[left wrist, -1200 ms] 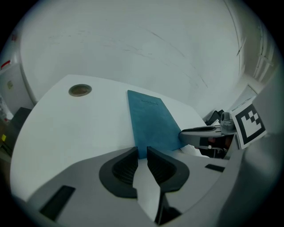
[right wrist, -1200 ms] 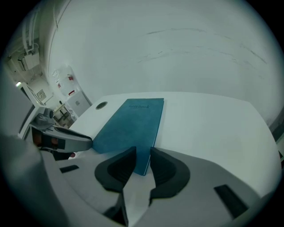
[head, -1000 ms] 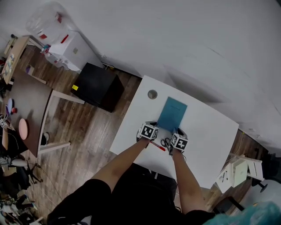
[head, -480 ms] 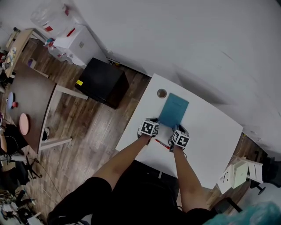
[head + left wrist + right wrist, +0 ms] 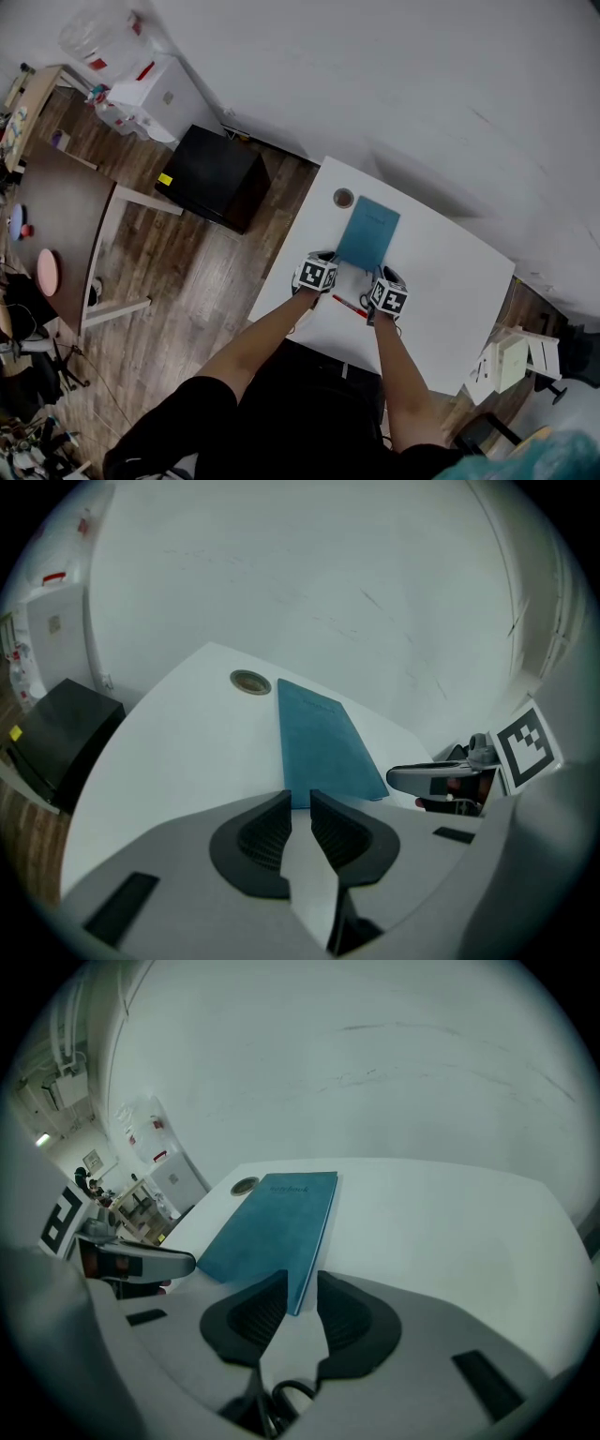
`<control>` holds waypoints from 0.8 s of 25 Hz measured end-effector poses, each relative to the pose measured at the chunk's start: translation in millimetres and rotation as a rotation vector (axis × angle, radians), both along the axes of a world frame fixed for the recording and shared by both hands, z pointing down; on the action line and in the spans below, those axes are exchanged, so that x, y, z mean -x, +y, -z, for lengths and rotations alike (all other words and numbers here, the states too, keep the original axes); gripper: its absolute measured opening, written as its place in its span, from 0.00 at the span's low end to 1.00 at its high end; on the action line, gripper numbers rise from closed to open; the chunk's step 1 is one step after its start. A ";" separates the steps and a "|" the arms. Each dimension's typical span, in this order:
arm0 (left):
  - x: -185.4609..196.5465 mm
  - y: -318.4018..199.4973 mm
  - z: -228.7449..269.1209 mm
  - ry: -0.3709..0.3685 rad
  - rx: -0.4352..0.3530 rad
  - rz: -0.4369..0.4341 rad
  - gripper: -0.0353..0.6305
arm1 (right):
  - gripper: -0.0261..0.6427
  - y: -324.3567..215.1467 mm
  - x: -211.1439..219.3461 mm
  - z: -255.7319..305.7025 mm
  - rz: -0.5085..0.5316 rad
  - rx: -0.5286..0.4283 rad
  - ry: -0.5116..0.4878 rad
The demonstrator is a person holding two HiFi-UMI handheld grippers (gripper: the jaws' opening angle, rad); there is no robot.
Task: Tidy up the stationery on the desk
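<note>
- A white desk (image 5: 441,281) stands against a white wall (image 5: 422,94), on a brown wood floor (image 5: 187,281).
- A blue notebook (image 5: 367,232) lies flat and shut near the middle of the desk. One far corner is just beside a round hole (image 5: 343,198) in the desk top.
- A red pen (image 5: 349,307) lies on the desk near the person's edge, between the two grippers.
- The right gripper (image 5: 302,1283) is held over the desk at the near right corner of the notebook. Its jaws are spread. The corner of the notebook shows in the gap, but the pads do not press on it.
- Dark scissors (image 5: 292,1385) lie under the right gripper. Only their handle loops show.
- The left gripper (image 5: 300,799) is held at the near left corner of the notebook. Its jaws are a little apart, with only white desk in the thin gap.
- A black box (image 5: 211,178) sits on the floor to the left of the desk.
- A brown table (image 5: 47,216) stands further left.
</note>
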State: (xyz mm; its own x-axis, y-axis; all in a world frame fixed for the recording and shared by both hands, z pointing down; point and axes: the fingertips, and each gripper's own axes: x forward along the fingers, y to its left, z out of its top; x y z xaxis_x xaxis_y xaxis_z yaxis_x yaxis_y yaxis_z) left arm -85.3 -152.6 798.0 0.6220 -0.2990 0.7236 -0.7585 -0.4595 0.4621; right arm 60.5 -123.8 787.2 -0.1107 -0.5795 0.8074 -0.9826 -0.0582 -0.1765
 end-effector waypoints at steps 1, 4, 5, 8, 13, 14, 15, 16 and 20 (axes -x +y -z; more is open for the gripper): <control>-0.1 2.1 2.7 0.006 -0.012 -0.002 0.16 | 0.20 5.5 -2.4 3.9 0.002 -0.003 0.002; -0.2 15.5 -1.3 0.036 -0.015 0.001 0.16 | 0.20 26.0 -9.3 15.3 0.038 -0.015 0.022; -0.2 21.7 -4.0 0.044 -0.008 0.001 0.16 | 0.20 34.1 -11.3 18.3 0.053 -0.017 0.027; 0.0 38.5 -4.1 0.043 0.002 -0.012 0.16 | 0.20 58.2 -12.8 25.5 0.086 -0.020 0.015; -0.1 73.4 -0.6 0.003 -0.023 -0.120 0.07 | 0.17 94.5 18.7 28.4 0.231 -0.007 -0.027; -1.9 81.1 -0.3 -0.009 -0.033 -0.161 0.07 | 0.17 99.1 23.8 27.2 0.250 -0.004 -0.033; -4.6 88.3 0.3 -0.022 -0.044 -0.208 0.07 | 0.17 102.2 26.5 25.8 0.258 -0.001 -0.042; -8.2 95.0 1.8 -0.038 -0.058 -0.261 0.07 | 0.17 104.4 27.3 24.4 0.260 0.001 -0.051; -22.3 115.4 5.3 -0.097 -0.143 -0.446 0.08 | 0.17 112.3 28.0 21.4 0.271 0.008 -0.083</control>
State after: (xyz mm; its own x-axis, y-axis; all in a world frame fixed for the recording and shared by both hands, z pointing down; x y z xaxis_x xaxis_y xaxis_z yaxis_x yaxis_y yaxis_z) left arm -63.0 -37.2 792.7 0.6436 -0.1192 0.7560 -0.5094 -0.8039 0.3069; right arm 32.6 -11.5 765.8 -0.3268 -0.5130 0.7937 -0.9447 0.2028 -0.2579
